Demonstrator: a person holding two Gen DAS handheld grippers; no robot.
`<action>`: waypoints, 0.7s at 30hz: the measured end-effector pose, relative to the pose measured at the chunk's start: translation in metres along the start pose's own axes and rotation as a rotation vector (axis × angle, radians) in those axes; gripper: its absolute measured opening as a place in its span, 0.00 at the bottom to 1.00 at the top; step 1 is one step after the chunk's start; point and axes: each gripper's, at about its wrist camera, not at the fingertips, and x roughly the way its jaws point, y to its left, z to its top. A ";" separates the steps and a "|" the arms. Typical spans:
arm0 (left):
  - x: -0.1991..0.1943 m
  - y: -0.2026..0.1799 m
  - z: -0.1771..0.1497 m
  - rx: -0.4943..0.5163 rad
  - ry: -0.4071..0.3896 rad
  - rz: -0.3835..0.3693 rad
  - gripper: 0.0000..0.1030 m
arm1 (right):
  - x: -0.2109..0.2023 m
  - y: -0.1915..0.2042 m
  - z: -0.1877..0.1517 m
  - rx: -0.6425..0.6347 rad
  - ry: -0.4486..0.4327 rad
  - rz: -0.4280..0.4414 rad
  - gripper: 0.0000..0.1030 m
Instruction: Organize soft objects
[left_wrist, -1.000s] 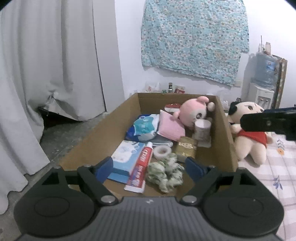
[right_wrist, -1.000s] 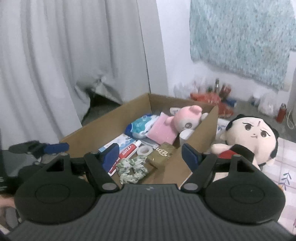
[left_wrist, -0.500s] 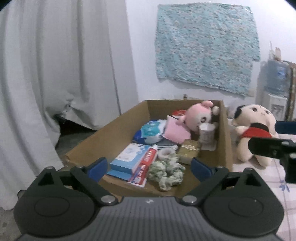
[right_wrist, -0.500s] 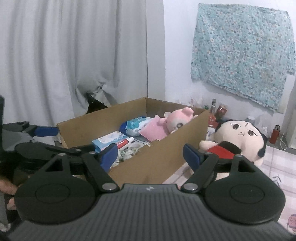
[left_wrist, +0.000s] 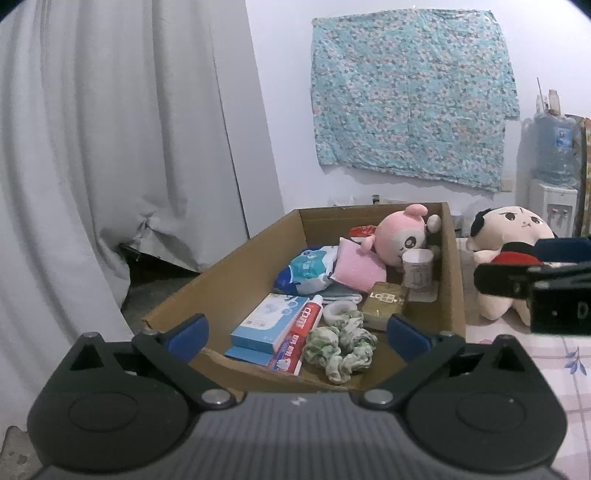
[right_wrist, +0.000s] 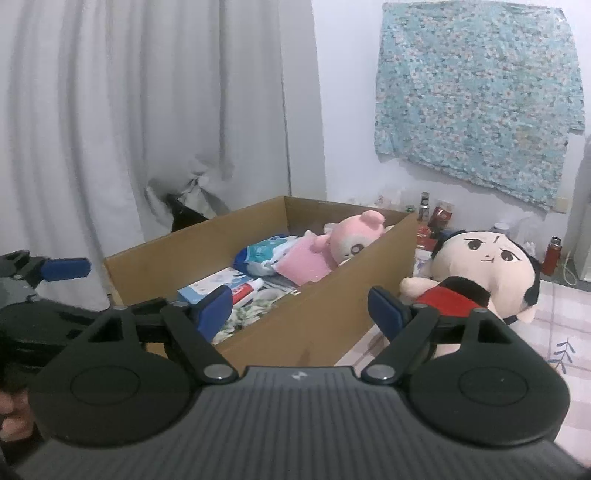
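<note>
Left wrist view: both grippers' jaws, just widening, stand empty near the cardboard box (left_wrist: 236, 273); best approach the scrunchie (left_wrist: 341, 345) slowly.

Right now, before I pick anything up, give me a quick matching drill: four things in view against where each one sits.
Things:
1. pink plush
2. big-headed doll
3. scrunchie
4. toothpaste

Places:
A. near end of the box, right of the red tube
B. on the checked cloth outside the box
C. far end of the box, beside a pink cushion
D. near end of the box, between the blue packet and the green fabric ring

Pairs: 1-C, 2-B, 3-A, 4-D
</note>
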 end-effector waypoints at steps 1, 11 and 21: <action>0.001 0.000 0.000 0.001 0.002 0.002 1.00 | 0.002 -0.001 0.000 0.004 0.004 0.000 0.79; 0.009 0.004 0.000 -0.063 0.054 -0.007 1.00 | 0.010 0.000 -0.002 -0.014 0.026 0.002 0.79; 0.012 0.007 -0.001 -0.074 0.063 -0.001 1.00 | 0.009 0.007 -0.005 -0.038 0.034 0.019 0.81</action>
